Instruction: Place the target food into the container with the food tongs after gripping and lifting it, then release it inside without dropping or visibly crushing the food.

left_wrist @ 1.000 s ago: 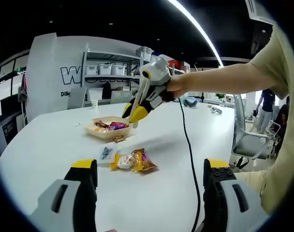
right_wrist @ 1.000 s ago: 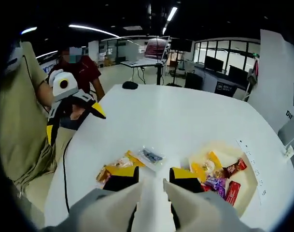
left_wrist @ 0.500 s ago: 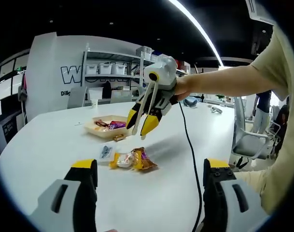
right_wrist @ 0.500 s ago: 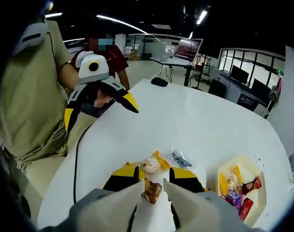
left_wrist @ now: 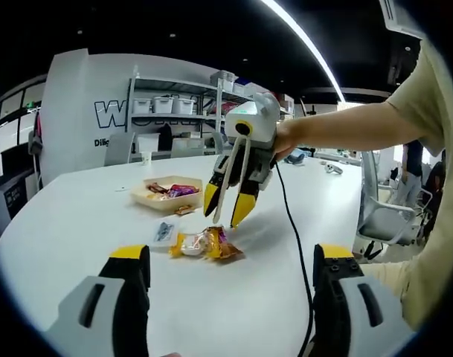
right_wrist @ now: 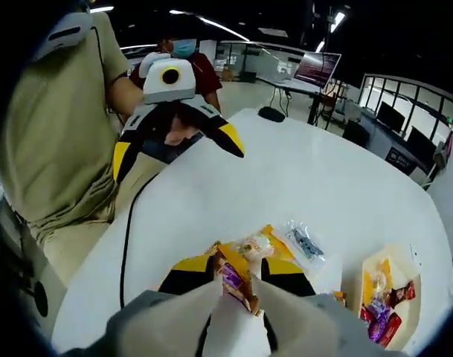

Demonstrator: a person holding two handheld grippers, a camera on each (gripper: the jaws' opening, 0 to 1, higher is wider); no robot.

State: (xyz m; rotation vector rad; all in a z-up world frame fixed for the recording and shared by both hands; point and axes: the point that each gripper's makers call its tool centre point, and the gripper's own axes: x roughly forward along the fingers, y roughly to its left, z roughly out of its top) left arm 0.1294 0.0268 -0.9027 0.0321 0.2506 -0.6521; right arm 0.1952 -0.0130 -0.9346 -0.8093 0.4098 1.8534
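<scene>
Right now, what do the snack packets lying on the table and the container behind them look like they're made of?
The snack packets look like thin plastic film: crinkled, glossy, and partly clear, with the contents showing through. The clear packet beside them seems to be the same film. The container looks like a shallow, matte, cream tray, perhaps paper pulp or plastic; the pictures leave that open.

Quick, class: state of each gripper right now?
Left gripper: open, empty.
Right gripper: open, tongs between its jaws, above the snack packets.

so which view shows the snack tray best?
The left gripper view: the snack tray sits whole on the white table, wrapped snacks visible inside. In the right gripper view the tray lies at the fisheye edge, distorted and partly cut off.
</scene>
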